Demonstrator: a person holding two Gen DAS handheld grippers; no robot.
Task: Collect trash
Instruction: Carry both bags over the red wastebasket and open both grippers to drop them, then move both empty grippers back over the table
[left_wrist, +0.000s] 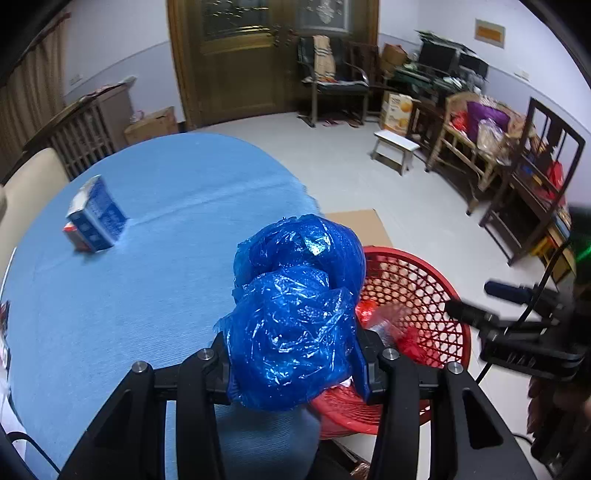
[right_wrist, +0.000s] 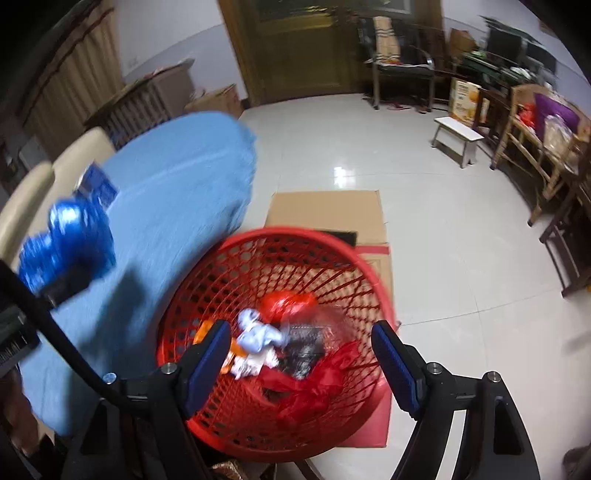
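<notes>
The blue plastic bag is a crumpled, glossy wad of thin film bunched into two lumps, and the left gripper has its fingers clamped on the lower lump, the upper one bulging out past the fingertips. It hangs above the edge of the surface, with the red basket just to the right of the fingers and lower down on the floor.

The step in hand looks like carrying this wad over to the basket. The next move would call for bringing the left fingers over the rim before letting go — film this light may cling to the pads or drift, so a release well inside the rim seems wise.

The right gripper hovers over the basket with its fingers wide apart and nothing between them; beyond the fingertips lie red plastic, a pale crumpled scrap and something dark, already in the basket.

Farther out from the left fingers a blue carton lies on the surface — likely the next thing to collect.
</notes>
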